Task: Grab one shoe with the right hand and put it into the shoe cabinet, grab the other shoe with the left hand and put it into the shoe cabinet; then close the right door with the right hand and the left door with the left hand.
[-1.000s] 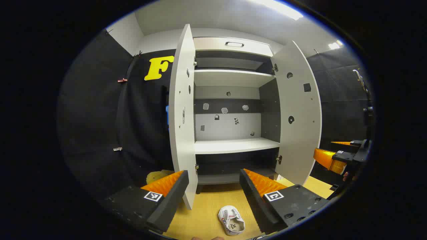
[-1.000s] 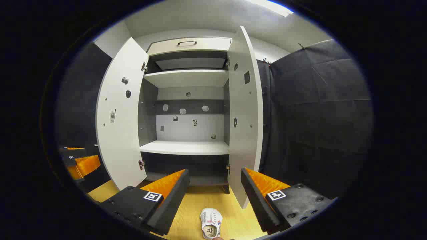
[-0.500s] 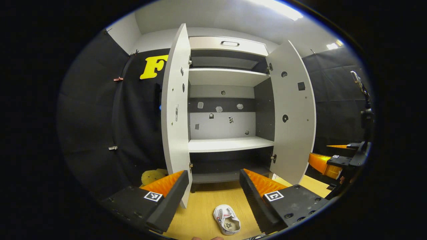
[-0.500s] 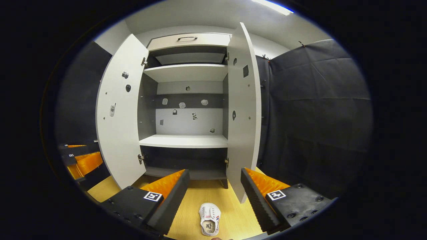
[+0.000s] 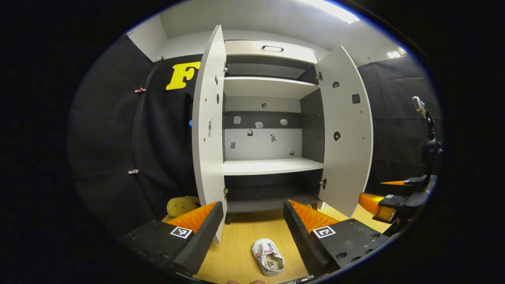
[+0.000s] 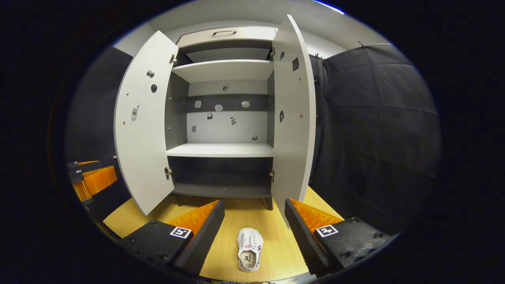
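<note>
Shoes first: one white shoe lies on the wooden floor just ahead of the right gripper, its heel opening toward the camera and its toe toward the cabinet. The left gripper view has a white shoe of its own, lying askew on the floor between the fingers of the left gripper. I cannot tell whether these are the pair or one shoe seen twice.

Both grippers hold their fingers wide apart with nothing between them, and neither touches a shoe. My guess is they hang there lined up for the grabs, right one first, as the task orders.

The cabinet stands with both doors swung out, which leaves the shelves bare and reachable; the middle shelf and the low dark one both look free for shoes.

The left gripper view takes in the left door nearly edge-on and the right door face-on, plus the other gripper off to the right and a yellow lump on the floor by the wall. The right gripper view reverses that, with the right door nearly edge-on and the left door broadside.
</note>
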